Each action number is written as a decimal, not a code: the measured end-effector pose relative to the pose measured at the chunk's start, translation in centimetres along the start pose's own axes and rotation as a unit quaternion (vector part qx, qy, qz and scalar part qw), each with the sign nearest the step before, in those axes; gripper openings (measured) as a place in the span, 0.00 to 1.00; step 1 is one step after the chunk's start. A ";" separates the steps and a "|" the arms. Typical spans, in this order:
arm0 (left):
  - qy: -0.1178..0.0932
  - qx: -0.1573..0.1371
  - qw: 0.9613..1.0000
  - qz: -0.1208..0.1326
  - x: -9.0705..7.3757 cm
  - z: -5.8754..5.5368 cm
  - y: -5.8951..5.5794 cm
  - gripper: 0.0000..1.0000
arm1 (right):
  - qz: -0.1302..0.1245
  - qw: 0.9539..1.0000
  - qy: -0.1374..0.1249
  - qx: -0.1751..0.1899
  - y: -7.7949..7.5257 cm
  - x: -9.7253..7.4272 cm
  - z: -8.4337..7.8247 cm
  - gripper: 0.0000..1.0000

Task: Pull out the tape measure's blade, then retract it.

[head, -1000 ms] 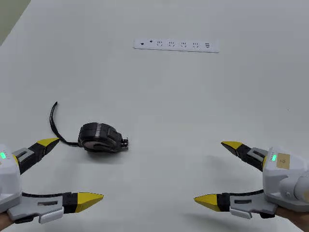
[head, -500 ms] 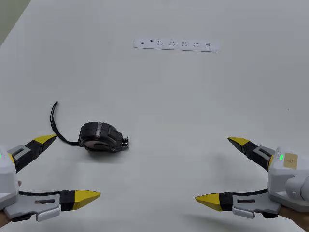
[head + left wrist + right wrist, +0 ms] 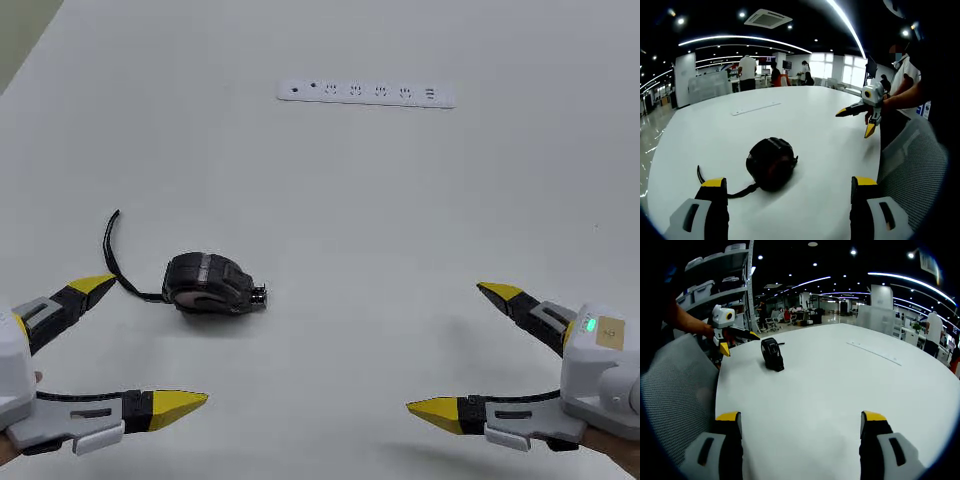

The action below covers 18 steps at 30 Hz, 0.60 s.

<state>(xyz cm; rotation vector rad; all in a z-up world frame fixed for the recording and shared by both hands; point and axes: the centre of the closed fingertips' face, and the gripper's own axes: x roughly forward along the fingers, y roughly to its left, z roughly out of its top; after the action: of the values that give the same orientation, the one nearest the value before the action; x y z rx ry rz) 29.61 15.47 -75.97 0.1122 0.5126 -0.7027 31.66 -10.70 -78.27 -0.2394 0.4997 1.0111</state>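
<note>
**Head view: both tongs apart, tape measure untouched on the table**

Head view has the black tape measure [image 3: 208, 285] lying on the white table [image 3: 350, 200], its blade wound in with just the hook end [image 3: 258, 294] at the mouth of the case. That mouth faces the side of the right gripper. A thin black strap [image 3: 112, 250] runs from the opposite end of the tape measure and curls away across the table.

The left gripper [image 3: 158, 340] sits just nearer the person than the tape measure and slightly to the strap side. Its yellow-tipped jaws are spread wide and hold nothing; one tip is close to the strap but not touching it. The right gripper [image 3: 446, 348] is well apart from the tape measure, on the hook-end side. Its jaws are likewise spread wide and empty.

A white power strip [image 3: 365, 93] lies far beyond the tape measure, toward the far edge of the table.

Left gripper view looks straight at the tape measure, which lies between and just ahead of that gripper's two spread jaws, with the right gripper farther off past it. Right gripper view has the tape measure distant on the table, with the left gripper just beside it.
</note>
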 end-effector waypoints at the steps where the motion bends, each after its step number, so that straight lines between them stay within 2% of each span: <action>1: 0.000 0.001 1.000 0.001 0.0 0.0 0.0 1.00 | 0.000 1.000 0.000 -0.001 0.0 0.0 0.0 1.00; 18: 0.000 0.000 1.000 -0.002 0.1 0.0 0.1 1.00 | 0.001 1.000 0.000 0.006 0.1 -0.1 -0.1 1.00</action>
<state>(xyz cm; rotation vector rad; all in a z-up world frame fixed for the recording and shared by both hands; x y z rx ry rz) 29.72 15.50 -75.99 0.1106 0.5133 -0.7062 31.52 -10.79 -78.33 -0.2287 0.5068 1.0097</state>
